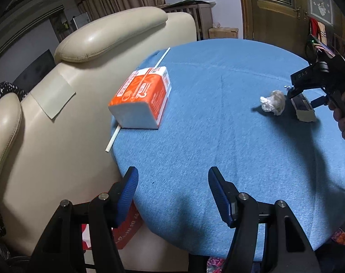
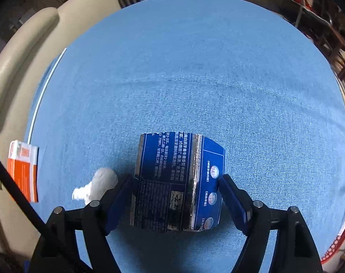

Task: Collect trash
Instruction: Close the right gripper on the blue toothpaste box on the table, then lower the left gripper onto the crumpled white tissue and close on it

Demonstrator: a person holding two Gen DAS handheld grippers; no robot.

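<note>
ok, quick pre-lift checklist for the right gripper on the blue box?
1. Blue box sits between the right gripper fingers: ok.
2. Both pads touching the box sides: cannot tell, left one looks close.
3. Crumpled tissue outside the jaws, beside the left finger: ok.
4. Left gripper open, empty, hovering off the work: ok.
5. Orange tissue pack and white stick well away from the lift path: ok.
6. Trash bin location: cannot tell, none visible.
</note>
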